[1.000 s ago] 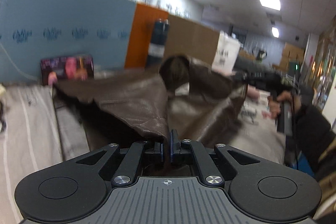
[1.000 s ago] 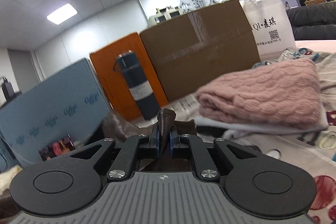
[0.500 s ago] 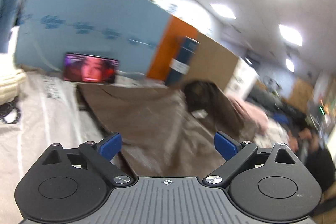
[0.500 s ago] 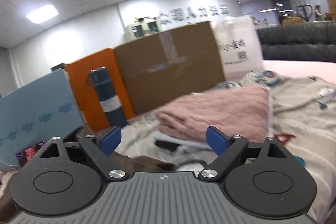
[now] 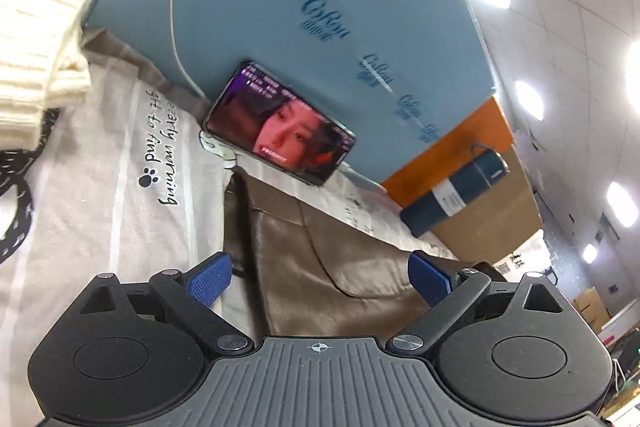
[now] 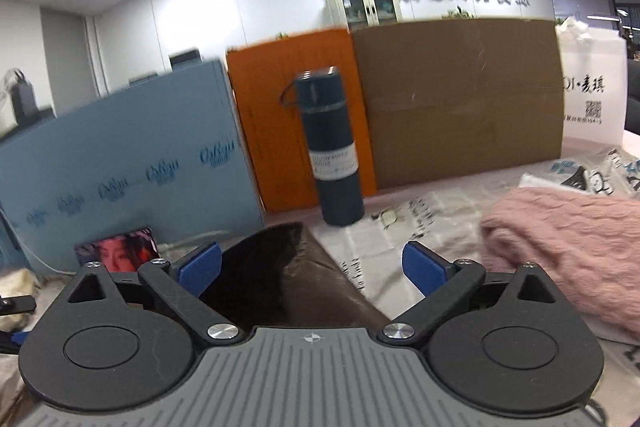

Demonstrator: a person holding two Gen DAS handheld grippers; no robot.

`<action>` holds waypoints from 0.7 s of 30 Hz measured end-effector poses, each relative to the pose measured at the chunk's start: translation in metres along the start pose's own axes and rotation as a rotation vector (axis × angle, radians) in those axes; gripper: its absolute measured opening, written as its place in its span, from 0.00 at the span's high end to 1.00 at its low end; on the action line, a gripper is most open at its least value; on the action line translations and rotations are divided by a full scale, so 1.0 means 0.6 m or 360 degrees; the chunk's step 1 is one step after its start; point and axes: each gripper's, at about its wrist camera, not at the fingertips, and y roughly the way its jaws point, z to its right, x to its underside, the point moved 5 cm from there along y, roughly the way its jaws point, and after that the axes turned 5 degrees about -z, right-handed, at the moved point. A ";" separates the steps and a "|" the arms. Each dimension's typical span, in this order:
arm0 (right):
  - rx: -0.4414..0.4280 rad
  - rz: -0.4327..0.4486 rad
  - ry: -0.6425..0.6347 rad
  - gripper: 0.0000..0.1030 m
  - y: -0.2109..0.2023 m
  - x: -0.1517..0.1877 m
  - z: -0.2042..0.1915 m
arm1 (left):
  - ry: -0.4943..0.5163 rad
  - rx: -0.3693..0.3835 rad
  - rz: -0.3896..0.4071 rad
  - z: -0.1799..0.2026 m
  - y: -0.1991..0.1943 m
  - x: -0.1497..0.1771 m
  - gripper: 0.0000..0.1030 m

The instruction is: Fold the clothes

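A brown leather-like jacket (image 5: 320,259) lies flat on the printed bedsheet (image 5: 120,155), just ahead of my left gripper (image 5: 320,277), which is open with nothing between its blue pads. In the right wrist view a corner of the same jacket (image 6: 304,275) with its dark lining rises between the pads of my right gripper (image 6: 316,265), which is also open and holds nothing. A folded pink knit sweater (image 6: 568,243) rests to the right of it.
A phone (image 5: 278,135) playing video leans on a blue foam board (image 5: 320,27). A dark blue flask (image 6: 332,155) stands before an orange board (image 6: 272,115) and a cardboard box (image 6: 460,99). A cream knit garment (image 5: 32,43) lies far left; a white bag (image 6: 592,83) stands far right.
Both grippers let go of the jacket and opened. The jacket dropped flat onto the sheet. The left view rolled and swung toward the phone; the right swung toward the flask.
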 end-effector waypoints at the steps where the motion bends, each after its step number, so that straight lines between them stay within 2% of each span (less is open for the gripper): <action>1: 0.0001 -0.0026 -0.0027 0.05 0.015 -0.003 -0.012 | -0.0015 0.0036 -0.0004 -0.002 0.003 0.001 0.06; 5: 0.0084 -0.0097 -0.0095 0.05 0.070 -0.002 -0.028 | -0.0001 0.0335 -0.0035 0.013 0.003 0.010 0.06; 6: 0.0102 -0.0123 -0.0089 0.05 0.082 0.000 -0.026 | 0.0023 0.0379 -0.0055 0.019 0.007 0.012 0.06; 8: 0.0132 -0.0162 -0.0063 0.06 0.099 0.004 -0.020 | 0.0078 0.0392 -0.0091 0.024 0.017 0.014 0.06; 10: 0.0178 -0.0181 -0.0042 0.09 0.109 0.009 -0.012 | 0.0121 0.0315 -0.0100 0.024 0.027 0.019 0.08; 12: 0.0196 -0.0194 -0.0017 0.15 0.112 0.014 -0.004 | 0.0208 0.0220 -0.0089 0.029 0.037 0.024 0.26; 13: 0.0203 -0.0198 -0.0001 0.22 0.112 0.015 0.000 | 0.0271 0.0167 -0.0086 0.034 0.039 0.027 0.47; 14: 0.0213 -0.0199 0.0012 0.31 0.112 0.015 0.003 | 0.0323 0.0127 -0.0076 0.039 0.040 0.029 0.63; 15: 0.0226 -0.0195 0.0025 0.37 0.110 0.015 0.006 | 0.0358 0.0095 -0.0063 0.042 0.039 0.032 0.69; 17: 0.0232 -0.0186 0.0053 0.56 0.107 0.014 0.013 | 0.0397 0.0060 -0.0046 0.046 0.038 0.038 0.88; 18: 0.0220 -0.0184 0.0063 0.61 0.104 0.014 0.015 | 0.0400 0.0062 -0.0033 0.047 0.036 0.038 0.93; 20: 0.0189 -0.0180 0.0074 0.80 0.097 0.014 0.020 | 0.0401 0.0106 0.0005 0.051 0.025 0.041 0.95; 21: 0.0181 -0.0167 0.0073 0.83 0.090 0.013 0.022 | 0.0404 0.0139 0.0030 0.054 0.017 0.043 0.96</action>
